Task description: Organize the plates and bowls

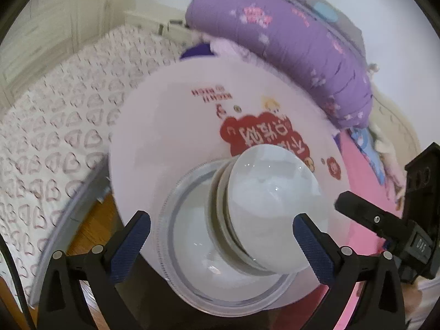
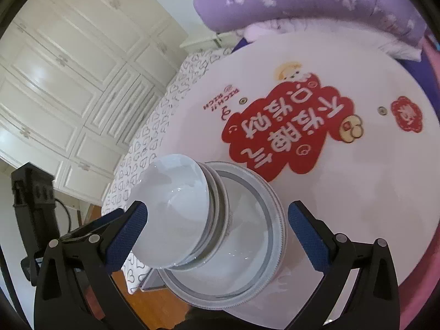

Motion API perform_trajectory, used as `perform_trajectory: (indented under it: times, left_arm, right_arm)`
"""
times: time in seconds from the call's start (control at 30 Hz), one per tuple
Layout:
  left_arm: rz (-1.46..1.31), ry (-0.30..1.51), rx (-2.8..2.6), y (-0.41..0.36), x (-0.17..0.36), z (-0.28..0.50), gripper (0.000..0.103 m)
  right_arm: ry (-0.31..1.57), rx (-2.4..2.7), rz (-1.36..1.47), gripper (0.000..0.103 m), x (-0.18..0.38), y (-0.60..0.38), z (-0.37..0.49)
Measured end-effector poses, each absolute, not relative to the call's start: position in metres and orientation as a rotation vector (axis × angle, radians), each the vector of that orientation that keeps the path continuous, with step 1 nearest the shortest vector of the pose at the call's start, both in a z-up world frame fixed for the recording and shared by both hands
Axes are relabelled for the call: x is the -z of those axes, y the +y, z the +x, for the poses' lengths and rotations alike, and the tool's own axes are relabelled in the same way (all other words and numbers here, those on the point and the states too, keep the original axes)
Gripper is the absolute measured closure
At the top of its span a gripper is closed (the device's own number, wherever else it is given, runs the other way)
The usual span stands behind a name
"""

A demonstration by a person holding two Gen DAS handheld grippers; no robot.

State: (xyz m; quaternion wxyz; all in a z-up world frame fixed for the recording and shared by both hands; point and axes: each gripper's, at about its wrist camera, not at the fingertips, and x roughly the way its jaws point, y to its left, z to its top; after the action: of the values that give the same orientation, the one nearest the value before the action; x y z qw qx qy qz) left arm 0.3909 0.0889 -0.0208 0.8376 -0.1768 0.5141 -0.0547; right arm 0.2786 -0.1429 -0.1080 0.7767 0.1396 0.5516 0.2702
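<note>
left wrist view: we hold our left gripper (image 1: 221, 229) tilted steeply down, jaws spread wide and gripping nothing, over a stack of white bowls (image 1: 264, 214) standing on a white plate (image 1: 192, 247) at the near edge of the round table (image 1: 170, 126). our right gripper (image 2: 217, 229), pitched down likewise, is also wide apart, its fingers either side of the stack.

The stack of white bowls (image 2: 176, 214) sits in a white plate with a grey ring (image 2: 247, 247) at the near edge of the round white table (image 2: 343, 206). The far half of the table is bare. A purple flowered quilt (image 2: 302, 2) blocks the far edge.
</note>
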Motion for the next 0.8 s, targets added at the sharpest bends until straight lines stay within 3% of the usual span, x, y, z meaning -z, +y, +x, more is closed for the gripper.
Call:
perform_trajectory:
  times: [0.8]
  left_arm:
    - [-0.121,0.543,-0.011,0.033,-0.071,0.142,0.001]
  right_arm:
    - [0.789,-0.547,0.216,0.0,0.006,-0.182,0.139]
